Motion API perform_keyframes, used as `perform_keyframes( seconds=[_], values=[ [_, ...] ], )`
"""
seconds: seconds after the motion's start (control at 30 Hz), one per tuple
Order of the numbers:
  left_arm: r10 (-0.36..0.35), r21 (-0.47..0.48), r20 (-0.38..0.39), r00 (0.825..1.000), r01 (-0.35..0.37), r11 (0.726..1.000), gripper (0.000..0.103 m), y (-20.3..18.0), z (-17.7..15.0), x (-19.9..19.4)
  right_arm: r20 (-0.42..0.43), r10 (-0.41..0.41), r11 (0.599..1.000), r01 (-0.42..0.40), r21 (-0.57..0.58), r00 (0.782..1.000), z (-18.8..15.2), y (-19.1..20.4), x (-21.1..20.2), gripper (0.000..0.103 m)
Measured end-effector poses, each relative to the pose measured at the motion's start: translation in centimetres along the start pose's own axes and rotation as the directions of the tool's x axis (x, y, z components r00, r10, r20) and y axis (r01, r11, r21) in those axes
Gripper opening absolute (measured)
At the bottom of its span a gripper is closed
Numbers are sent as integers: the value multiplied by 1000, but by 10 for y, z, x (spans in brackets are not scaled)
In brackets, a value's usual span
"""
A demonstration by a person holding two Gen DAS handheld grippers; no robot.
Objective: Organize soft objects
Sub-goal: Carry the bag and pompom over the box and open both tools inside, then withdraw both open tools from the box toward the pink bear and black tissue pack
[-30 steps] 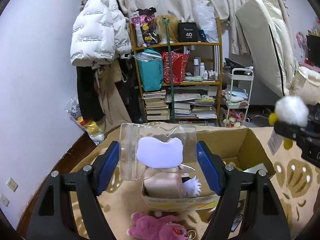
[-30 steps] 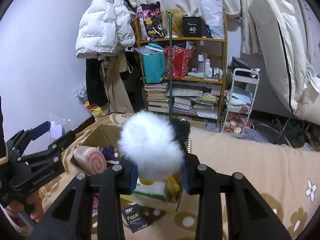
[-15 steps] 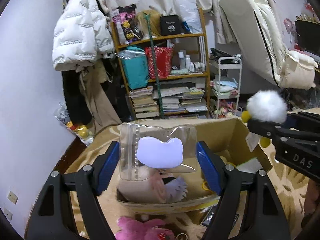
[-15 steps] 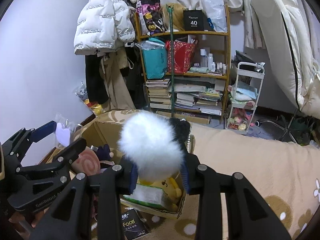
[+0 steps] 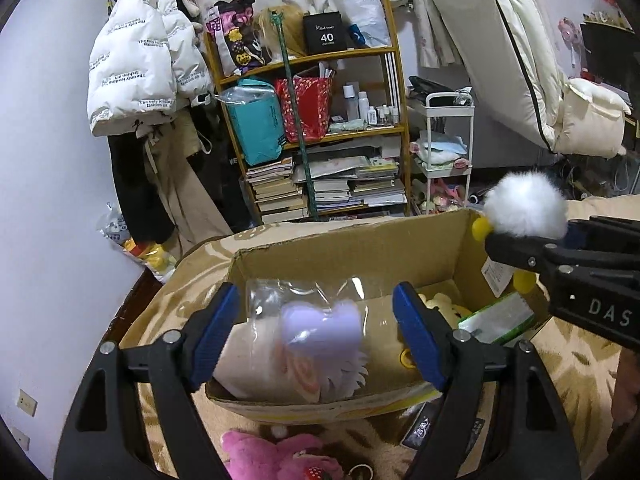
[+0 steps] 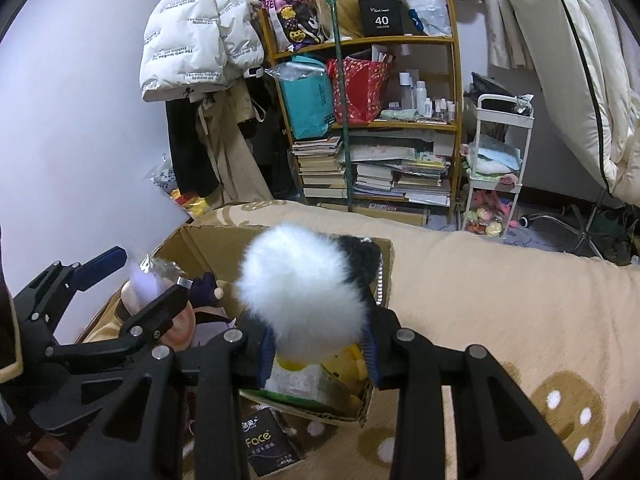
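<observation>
Cardboard filled the middle of both views — an open box (image 5: 348,248) sat on a tan patterned blanket (image 6: 500,300), already holding a pink roll-shaped plush (image 5: 272,364) and a yellow plush (image 5: 440,304). In the left wrist view the left gripper (image 5: 320,328) reached over the near edge of the box, its blue pads (image 5: 214,332) spreading apart; a clear plastic bag (image 5: 312,300) with a pale purple soft piece (image 5: 320,326) inside was blurred between them, and the pads did not seem to press on it. At the right edge of that frame the right gripper (image 5: 520,240) pinched a white fluffy ball (image 5: 526,204) above the far right corner of the box. In the right wrist view the same ball (image 6: 304,288) filled the centre, squeezed between the closed fingers over the box's near end, with a black fuzzy patch (image 6: 360,256) and a bead chain (image 6: 378,280) on its right side. A pink plush (image 5: 276,460) lay on the blanket at the bottom of the left view, just outside the box. A black pack marked "Face" (image 6: 268,440) lay beside the box in the lower part of the right view
</observation>
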State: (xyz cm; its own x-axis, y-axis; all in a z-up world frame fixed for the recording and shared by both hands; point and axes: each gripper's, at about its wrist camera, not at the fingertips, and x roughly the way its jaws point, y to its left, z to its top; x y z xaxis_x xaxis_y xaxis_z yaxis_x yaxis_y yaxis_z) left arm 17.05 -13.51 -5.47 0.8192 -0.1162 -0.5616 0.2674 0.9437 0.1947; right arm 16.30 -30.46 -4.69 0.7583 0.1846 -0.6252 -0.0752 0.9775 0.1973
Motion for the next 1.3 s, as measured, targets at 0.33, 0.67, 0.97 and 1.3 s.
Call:
perform_keyframes(
  seconds=[0.33, 0.67, 0.97, 1.3],
  values=[
    [28, -12, -23, 999, -29, 1000, 90, 12, -8, -4, -1, 16, 1000, -16, 9, 1000, -1, 0, -3, 43],
    [59, -65, -37, 998, -62, 996, 98, 35, -15, -22, 16, 13, 1000, -13, 10, 1000, -4, 2, -19, 63],
    [51, -89, -65, 997, -56, 994, 99, 46, -23, -46, 65, 10, 1000, -12, 28, 998, -8, 7, -56, 90],
    [13, -121, -100, 995, -25, 992, 100, 52, -34, -72, 111, 16, 999, -21, 41, 994, -15, 18, -94, 103]
  ],
)
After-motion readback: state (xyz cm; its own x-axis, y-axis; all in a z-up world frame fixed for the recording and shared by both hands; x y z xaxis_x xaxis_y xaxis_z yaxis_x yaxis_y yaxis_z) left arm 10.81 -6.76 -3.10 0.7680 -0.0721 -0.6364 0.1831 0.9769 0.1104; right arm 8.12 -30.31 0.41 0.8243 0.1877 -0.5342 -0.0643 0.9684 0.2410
